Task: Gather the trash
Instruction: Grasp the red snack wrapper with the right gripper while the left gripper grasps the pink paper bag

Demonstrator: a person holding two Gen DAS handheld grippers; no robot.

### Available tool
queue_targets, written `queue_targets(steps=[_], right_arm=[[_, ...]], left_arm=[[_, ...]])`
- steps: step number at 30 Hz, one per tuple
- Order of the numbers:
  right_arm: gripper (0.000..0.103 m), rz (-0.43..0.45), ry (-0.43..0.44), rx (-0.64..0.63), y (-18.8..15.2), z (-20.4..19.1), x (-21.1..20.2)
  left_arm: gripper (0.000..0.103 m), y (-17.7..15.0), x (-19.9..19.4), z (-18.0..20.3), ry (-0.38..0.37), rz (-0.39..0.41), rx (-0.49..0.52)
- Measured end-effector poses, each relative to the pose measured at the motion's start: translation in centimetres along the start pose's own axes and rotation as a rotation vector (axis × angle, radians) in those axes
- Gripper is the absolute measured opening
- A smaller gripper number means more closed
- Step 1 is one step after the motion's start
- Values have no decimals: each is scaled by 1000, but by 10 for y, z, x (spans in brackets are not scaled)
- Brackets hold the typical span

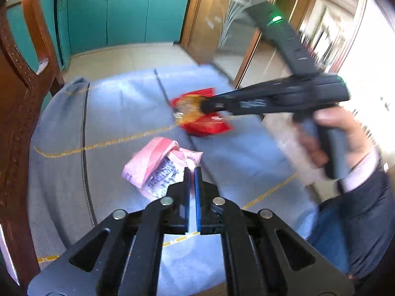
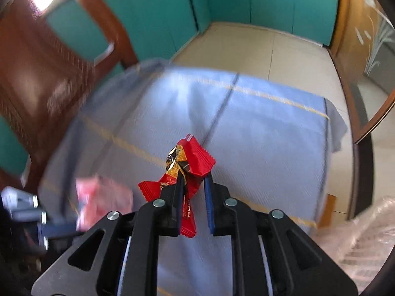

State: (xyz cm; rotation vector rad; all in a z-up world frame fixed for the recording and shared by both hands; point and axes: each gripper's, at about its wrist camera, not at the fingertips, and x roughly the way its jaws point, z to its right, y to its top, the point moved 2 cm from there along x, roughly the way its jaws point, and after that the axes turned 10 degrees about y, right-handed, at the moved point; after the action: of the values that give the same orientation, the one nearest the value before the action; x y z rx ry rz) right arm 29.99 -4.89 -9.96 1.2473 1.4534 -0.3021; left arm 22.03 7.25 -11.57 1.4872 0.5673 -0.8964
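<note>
Red-and-gold crumpled wrapper (image 2: 184, 170) sits clamped between the pads of the right gripper (image 2: 193, 180), one serrated end sticking out past the fingertips, the other hanging down between the fingers. In the left wrist view the same wrapper (image 1: 201, 116) shows at the nose of the right gripper (image 1: 205, 104), over the far part of a light blue tablecloth (image 1: 118, 103) with thin yellow and dark stripes. Right hand (image 1: 330, 138) wraps the grip handle, cuff and dark sleeve behind it. Left gripper (image 1: 192, 172) has its blue pads nearly together, narrow gap, nothing between them. Its tips sit at the edge of a pink crumpled wrapper (image 1: 158, 165) with printed text, lying on the cloth; contact unclear. Brown wooden chair (image 1: 22, 79) stands at the table's left side, teal cabinets (image 1: 123, 12) behind on a pale tiled floor (image 2: 259, 49). Clear plastic bag (image 2: 365, 231), blurred, shows at lower right of the right wrist view.
</note>
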Motion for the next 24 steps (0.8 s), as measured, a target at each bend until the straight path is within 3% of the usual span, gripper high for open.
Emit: queue_targets(steps=[2,4,5,9,10,14,21,23,24], right_arm=[[25,-15,-51,-18,-12,5,4],[31,-14,-86,-8,-20,12,6],[34,-10,-95,-7,-22,13,7],[76,52,-164,-17,-20,14,-4],[79,78,-175,-15,-19,14,-7],[80,80,-179,-1,-16,13,0],[79,34,-205,6,-13,8,35],[67,34,-204,-8,-14,5,39],[55,32,-201,-14,-14,4,40]], left_arm=[[16,-1,6,0,13,-20,-6],[46,0,5,-1,24,-15,-22],[50,1,4,-3,31,-9,-30],[68,0,5,-5,58,-5,-49],[73,0,5,-6,85,-8,-42],[78,-2,27,-8,127,-48,-43],[80,-1,51,-8,106,-57,-111],[73,0,53,-6,108,-48,-100],[71,0,54,-5,105,-54,-96]])
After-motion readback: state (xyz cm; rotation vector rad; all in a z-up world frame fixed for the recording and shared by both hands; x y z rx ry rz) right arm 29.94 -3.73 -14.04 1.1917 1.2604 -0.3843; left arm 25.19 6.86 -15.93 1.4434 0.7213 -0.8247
